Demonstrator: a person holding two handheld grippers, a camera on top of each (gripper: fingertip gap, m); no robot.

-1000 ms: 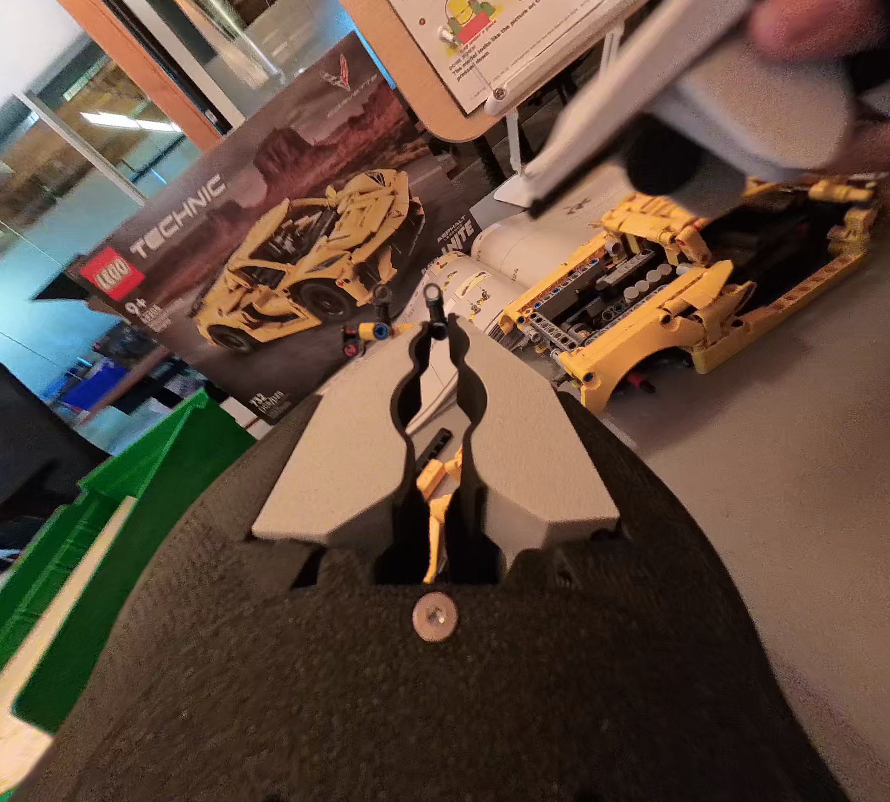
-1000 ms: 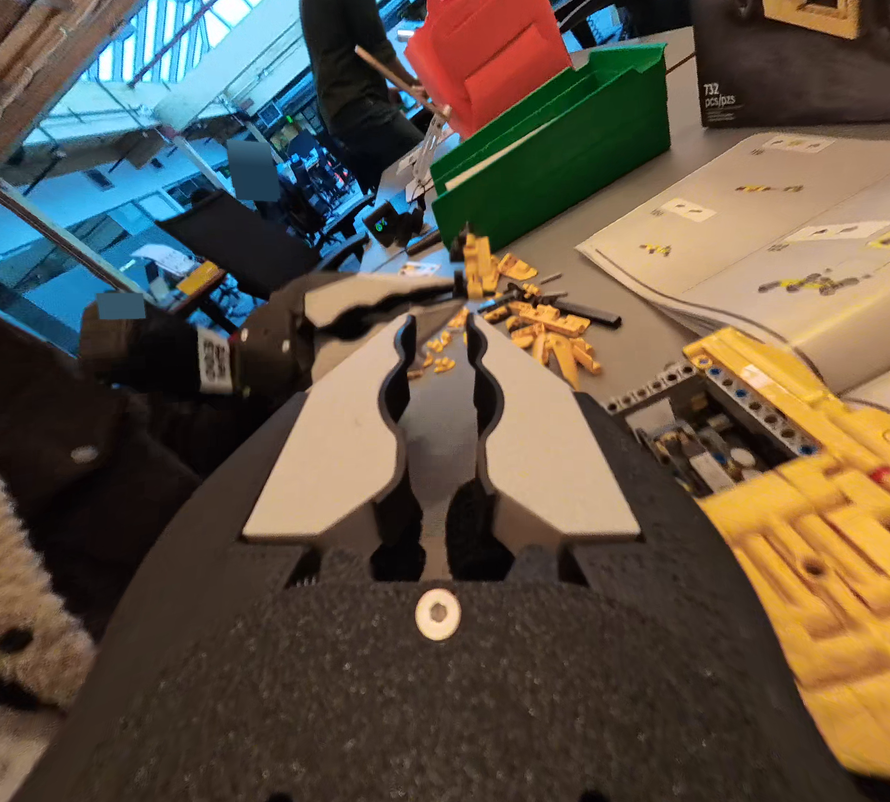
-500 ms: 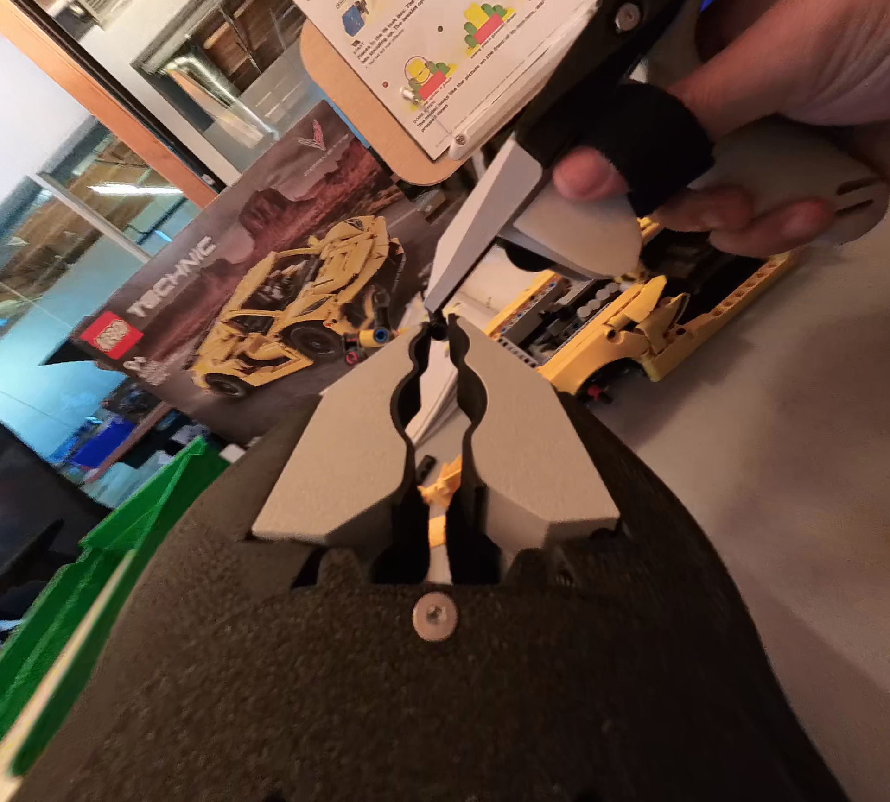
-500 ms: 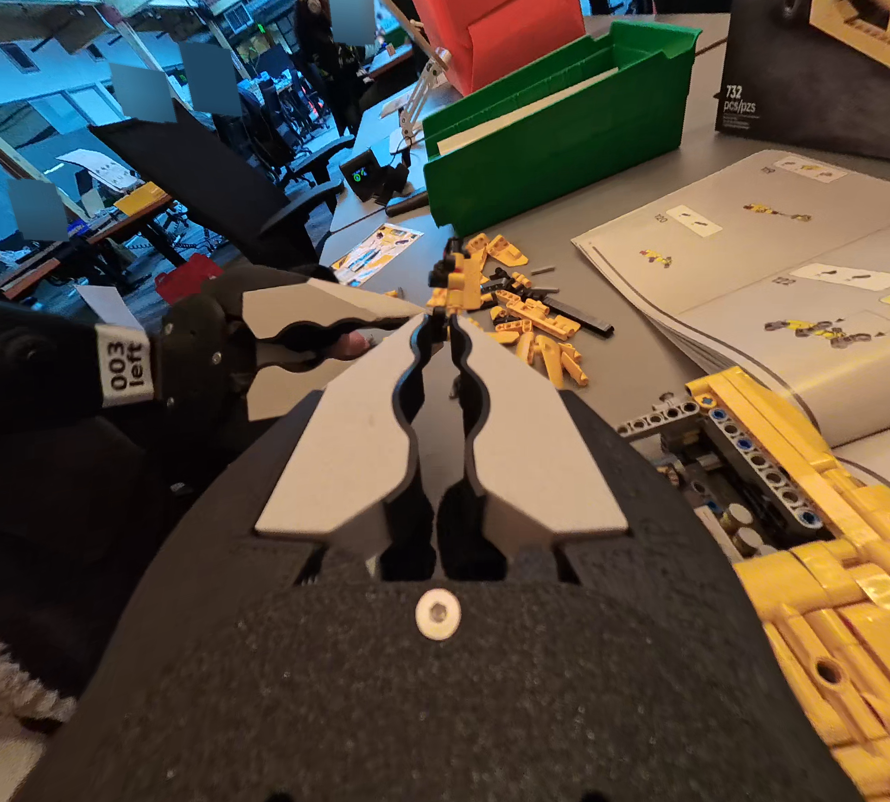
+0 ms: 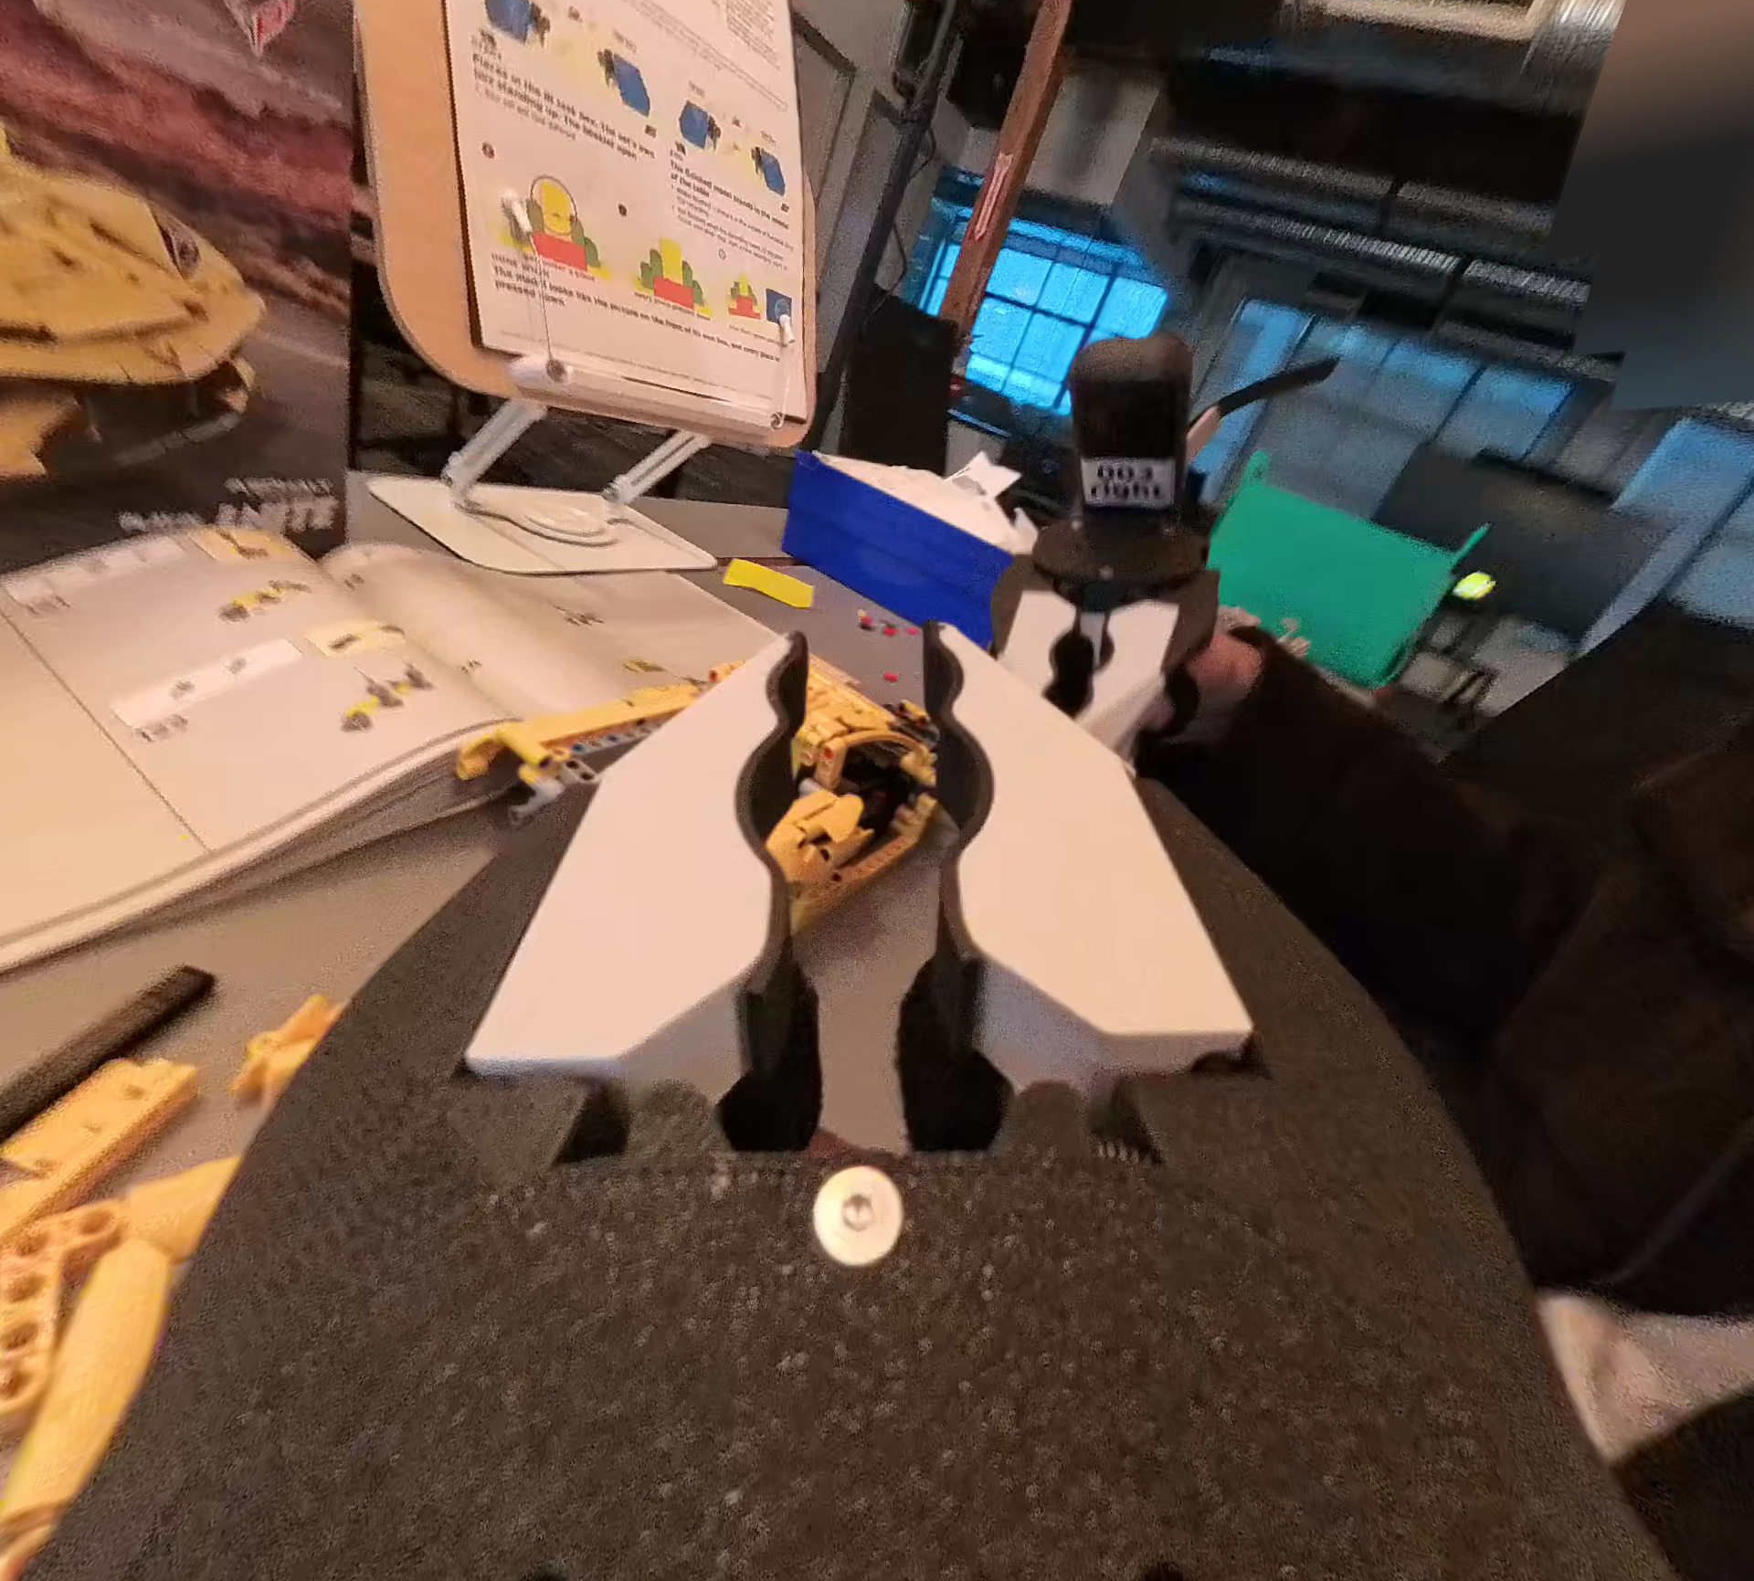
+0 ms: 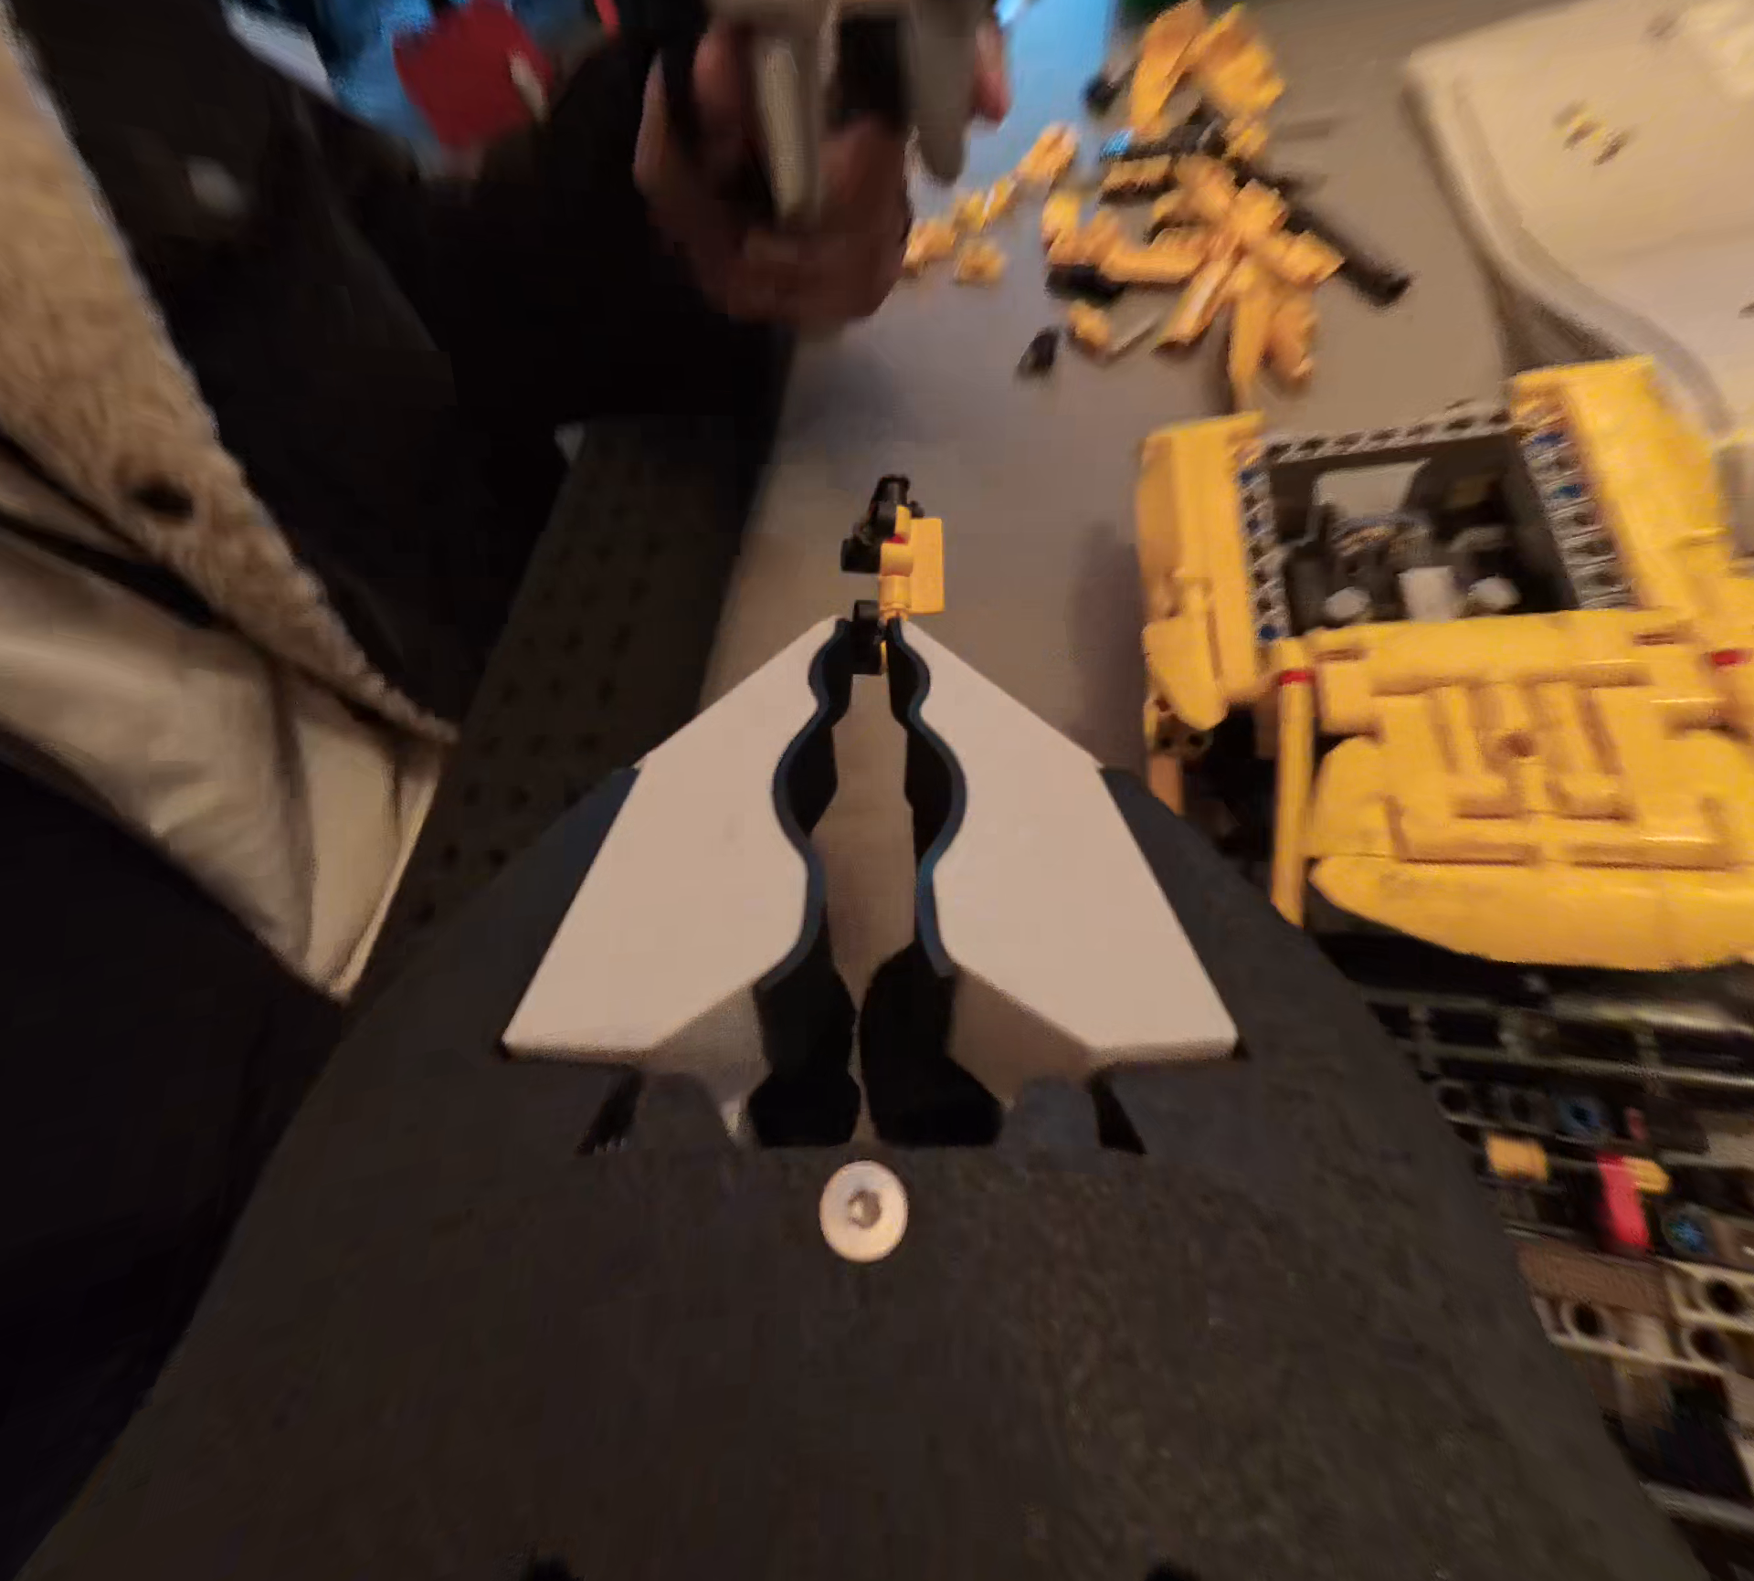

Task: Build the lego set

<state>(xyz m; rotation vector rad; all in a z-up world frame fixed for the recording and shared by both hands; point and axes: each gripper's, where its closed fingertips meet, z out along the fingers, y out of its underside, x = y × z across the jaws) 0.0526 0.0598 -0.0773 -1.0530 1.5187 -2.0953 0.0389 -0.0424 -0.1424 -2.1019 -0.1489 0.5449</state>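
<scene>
Right hand-held gripper (image 6: 873,629) pinches one small assembly (image 6: 900,556).

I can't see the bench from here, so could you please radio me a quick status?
Left gripper open, empty. Right gripper shut on small yellow-and-black piece. Yellow car model beside it on the table, path clear.

Two grippers: left gripper (image 5: 862,653), right gripper (image 6: 871,632). One yellow car model (image 6: 1443,681); beside it, one open instruction booklet (image 5: 237,700). One blue bin (image 5: 883,553).
</scene>
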